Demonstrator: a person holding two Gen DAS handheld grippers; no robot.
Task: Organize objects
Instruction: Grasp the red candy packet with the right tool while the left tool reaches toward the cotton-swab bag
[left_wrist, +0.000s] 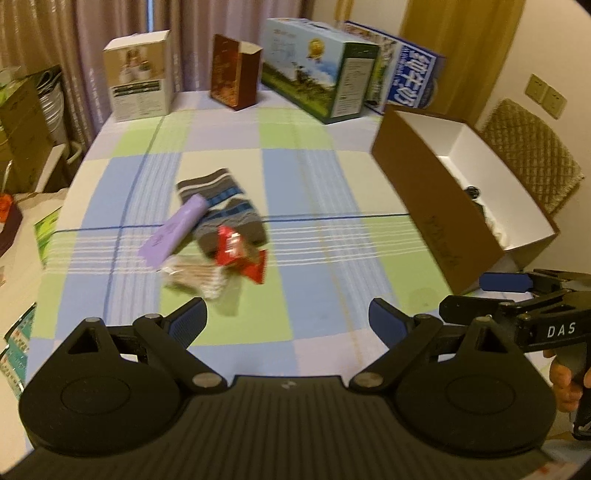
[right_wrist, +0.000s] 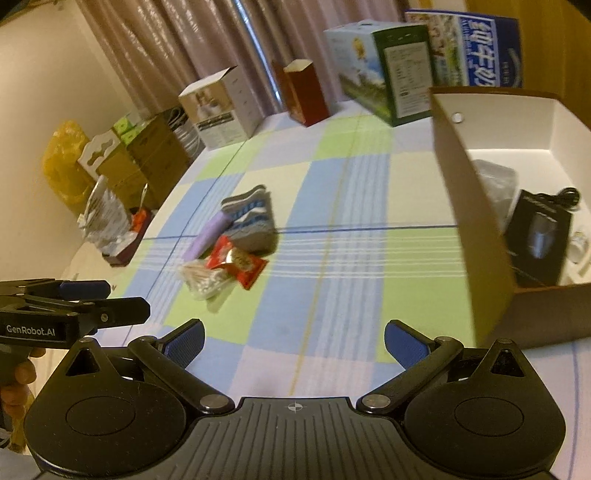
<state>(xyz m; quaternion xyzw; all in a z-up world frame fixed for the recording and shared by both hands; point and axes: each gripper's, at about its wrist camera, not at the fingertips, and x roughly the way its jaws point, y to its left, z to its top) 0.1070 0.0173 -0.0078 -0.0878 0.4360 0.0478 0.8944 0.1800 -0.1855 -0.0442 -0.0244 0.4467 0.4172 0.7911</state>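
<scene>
A small pile lies mid-table on the checked cloth: striped grey-blue socks (left_wrist: 225, 206) (right_wrist: 253, 218), a purple tube (left_wrist: 173, 230) (right_wrist: 207, 236), a red snack packet (left_wrist: 240, 254) (right_wrist: 236, 264) and a clear bag of cotton swabs (left_wrist: 195, 278) (right_wrist: 203, 278). My left gripper (left_wrist: 288, 321) is open and empty, short of the pile. My right gripper (right_wrist: 293, 341) is open and empty, to the right of the pile and beside the open cardboard box (left_wrist: 424, 184) (right_wrist: 461, 177). The box holds a black packaged item (right_wrist: 535, 240) and other small things.
Upright cartons stand along the table's far edge: a white one (left_wrist: 140, 77), a dark red one (left_wrist: 234, 72), a green-blue one (left_wrist: 317, 70) and a blue one (left_wrist: 410, 74). A wicker chair (left_wrist: 528, 147) is behind the cardboard box. Clutter and boxes (right_wrist: 122, 166) sit left of the table.
</scene>
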